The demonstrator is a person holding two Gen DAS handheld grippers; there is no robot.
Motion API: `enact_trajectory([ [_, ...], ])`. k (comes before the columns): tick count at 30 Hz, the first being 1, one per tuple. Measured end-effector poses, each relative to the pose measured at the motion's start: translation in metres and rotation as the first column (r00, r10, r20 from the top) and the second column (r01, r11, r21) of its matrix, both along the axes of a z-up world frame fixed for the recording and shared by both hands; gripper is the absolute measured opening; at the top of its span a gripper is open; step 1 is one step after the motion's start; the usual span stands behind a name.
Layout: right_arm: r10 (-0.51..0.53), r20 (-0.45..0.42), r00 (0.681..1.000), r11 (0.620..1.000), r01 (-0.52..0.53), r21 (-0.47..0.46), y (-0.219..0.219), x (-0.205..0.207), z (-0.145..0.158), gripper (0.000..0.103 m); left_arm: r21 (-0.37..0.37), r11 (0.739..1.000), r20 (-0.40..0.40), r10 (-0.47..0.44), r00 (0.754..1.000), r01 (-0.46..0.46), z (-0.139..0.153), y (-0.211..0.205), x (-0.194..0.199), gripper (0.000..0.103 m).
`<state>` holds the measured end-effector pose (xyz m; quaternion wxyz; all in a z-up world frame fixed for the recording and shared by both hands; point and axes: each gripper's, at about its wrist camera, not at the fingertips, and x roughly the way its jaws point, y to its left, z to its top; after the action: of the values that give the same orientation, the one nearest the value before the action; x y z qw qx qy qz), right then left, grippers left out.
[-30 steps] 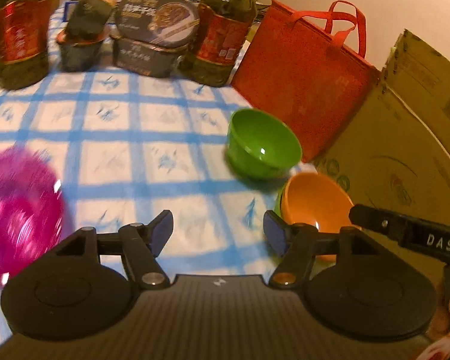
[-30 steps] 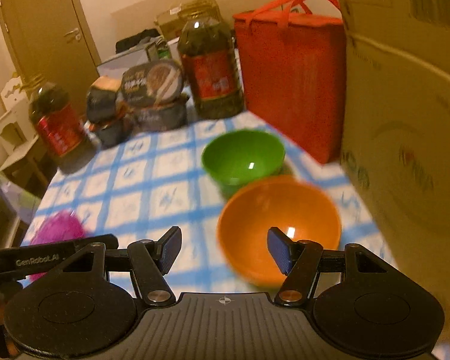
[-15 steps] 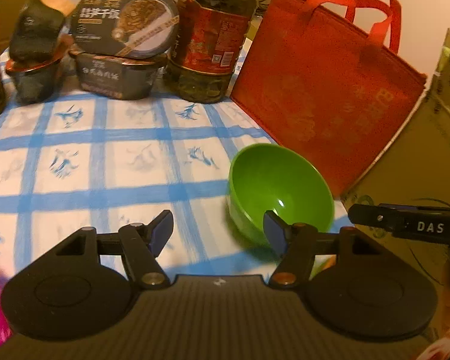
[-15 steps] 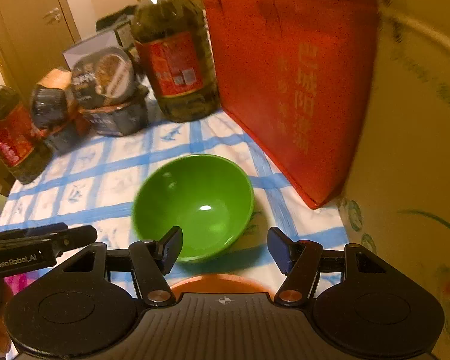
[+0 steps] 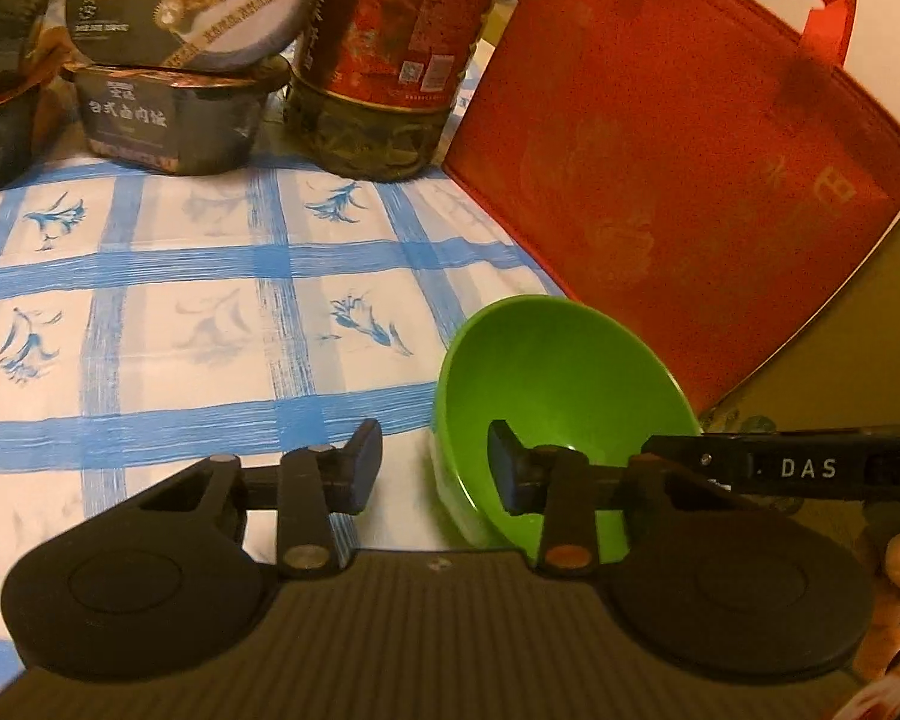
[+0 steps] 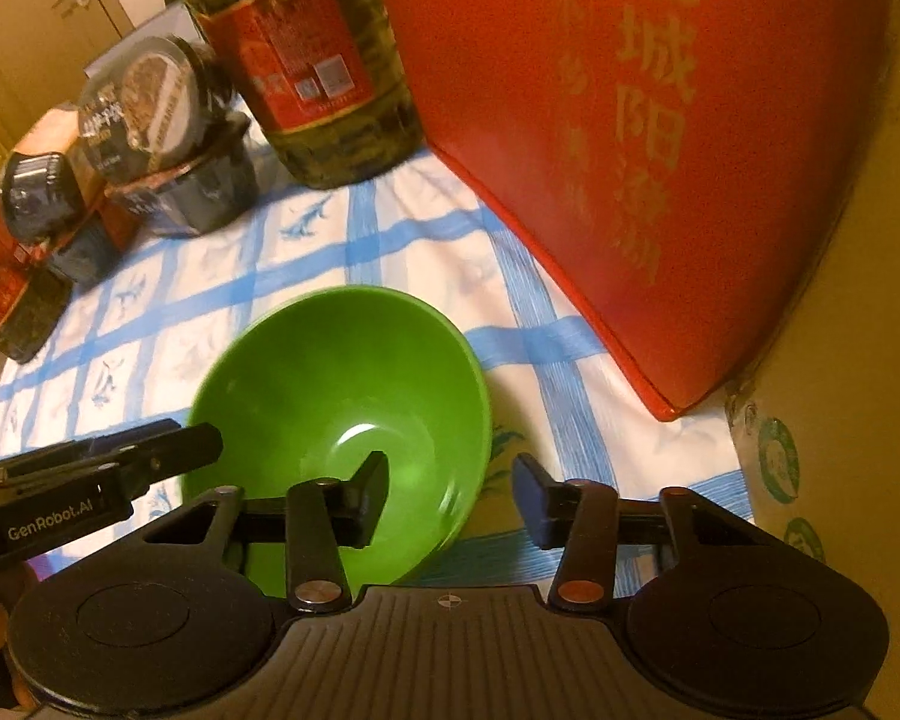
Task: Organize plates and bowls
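Note:
A green bowl (image 5: 564,384) stands upright on the blue-checked tablecloth (image 5: 180,324), close to the red bag. My left gripper (image 5: 435,468) is open and straddles the bowl's left rim, its right finger inside the bowl and its left finger outside. My right gripper (image 6: 450,495) is open and straddles the bowl's (image 6: 342,378) right rim, its left finger inside and its right finger outside. Each gripper shows at the edge of the other's view. The orange and pink bowls are out of view.
A red tote bag (image 5: 678,180) stands just right of the bowl, with a cardboard box (image 6: 858,360) beyond it. A large oil bottle (image 5: 390,60) and stacked black food containers (image 5: 180,90) line the far side. Another oil bottle (image 6: 0,276) stands at far left.
Both grippers moved forward, away from the orange and pink bowls, and closed in on the green bowl from either side. Their fingers now straddle its rim. The bowl has not moved.

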<state>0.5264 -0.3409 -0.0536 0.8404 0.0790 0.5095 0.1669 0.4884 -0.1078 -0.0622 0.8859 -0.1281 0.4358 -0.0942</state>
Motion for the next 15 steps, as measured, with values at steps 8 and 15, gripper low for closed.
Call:
enact_trajectory([
  [8, -0.014, -0.037, 0.999, 1.000, 0.013, -0.008, -0.002, 0.010, -0.012, 0.011, 0.041, 0.998, -0.022, -0.046, 0.999, 0.046, -0.003, -0.009, 0.009, 0.012],
  [15, -0.010, -0.034, 0.999, 1.000, 0.009, -0.016, 0.000, 0.011, -0.012, 0.010, 0.060, 0.996, -0.039, -0.057, 0.998, 0.060, -0.003, -0.013, 0.011, 0.009],
])
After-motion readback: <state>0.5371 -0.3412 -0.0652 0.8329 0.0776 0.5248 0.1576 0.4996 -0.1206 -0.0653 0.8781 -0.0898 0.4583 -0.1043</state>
